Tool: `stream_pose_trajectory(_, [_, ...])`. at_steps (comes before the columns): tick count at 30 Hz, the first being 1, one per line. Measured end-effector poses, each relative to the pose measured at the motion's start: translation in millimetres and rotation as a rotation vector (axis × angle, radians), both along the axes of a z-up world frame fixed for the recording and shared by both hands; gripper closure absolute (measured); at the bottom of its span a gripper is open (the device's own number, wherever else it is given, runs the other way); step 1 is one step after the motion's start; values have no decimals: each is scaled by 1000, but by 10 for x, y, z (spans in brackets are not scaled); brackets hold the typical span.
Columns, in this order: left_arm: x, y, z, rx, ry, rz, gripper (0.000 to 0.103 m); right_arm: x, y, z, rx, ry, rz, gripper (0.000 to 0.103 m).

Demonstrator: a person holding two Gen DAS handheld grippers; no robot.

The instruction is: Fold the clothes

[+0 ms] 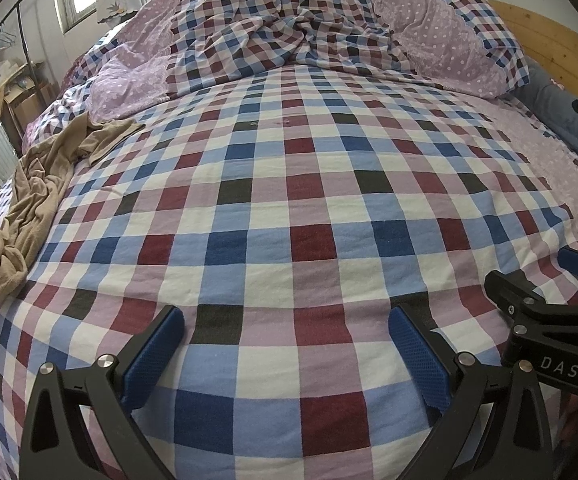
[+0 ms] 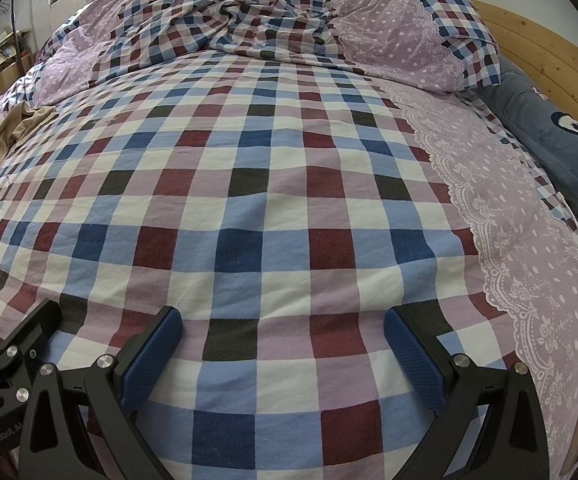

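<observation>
Both tongs (image 1: 285, 354) (image 2: 283, 354) gape, tan garment (image 1: 37, 184) well apart leftward.

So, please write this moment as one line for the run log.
left gripper: open, empty | right gripper: open, empty | tan garment: crumpled, left bed edge, untouched | phase: before grasp
</observation>
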State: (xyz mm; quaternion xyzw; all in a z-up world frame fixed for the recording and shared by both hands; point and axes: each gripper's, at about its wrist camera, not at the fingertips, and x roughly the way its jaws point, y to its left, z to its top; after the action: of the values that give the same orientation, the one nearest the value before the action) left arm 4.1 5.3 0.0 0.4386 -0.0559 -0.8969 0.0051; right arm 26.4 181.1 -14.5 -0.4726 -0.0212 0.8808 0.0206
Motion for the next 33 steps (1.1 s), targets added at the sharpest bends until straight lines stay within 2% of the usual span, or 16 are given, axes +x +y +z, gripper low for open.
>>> stream_pose_trajectory(7, [9, -3, -7, 14, -2, -9, 0, -8, 9, 0, -8, -2, -2, 0])
stream_pose_trajectory(11, [11, -110, 9, 76, -23, -45, 0, -43, 110, -21, -70, -12, 1, 0])
stream_pose_trajectory(17, [32, -264, 77, 152, -37, -101, 0, -108, 173, -19, -69, -25, 11, 0])
stream_pose_trajectory(21, [58, -518, 192, 241, -9, -79, 8, -127, 159, -5, -65, -15, 12, 0])
stream_pose_trajectory(22, [65, -634, 248, 260, 17, -53, 11, -115, 138, 5, -64, -8, 13, 1])
stream_pose_trajectory(24, [81, -885, 370, 298, 73, 4, 21, -90, 111, 36, -79, 15, 27, 9])
stream_pose_trajectory(25, [89, -1010, 431, 316, 101, 32, 26, -74, 95, 58, -91, 32, 38, 21])
stream_pose_trajectory(26, [118, -1127, 473, 328, 131, 61, 26, -63, 82, 78, -100, 45, 47, 29])
stream_pose_trajectory(31, [388, -1856, 765, 414, 363, 235, 27, -24, -6, 177, -182, 93, 106, 32])
stream_pose_trajectory(33, [487, -2032, 835, 386, 428, 287, 27, 9, -84, 222, -198, 110, 130, 32])
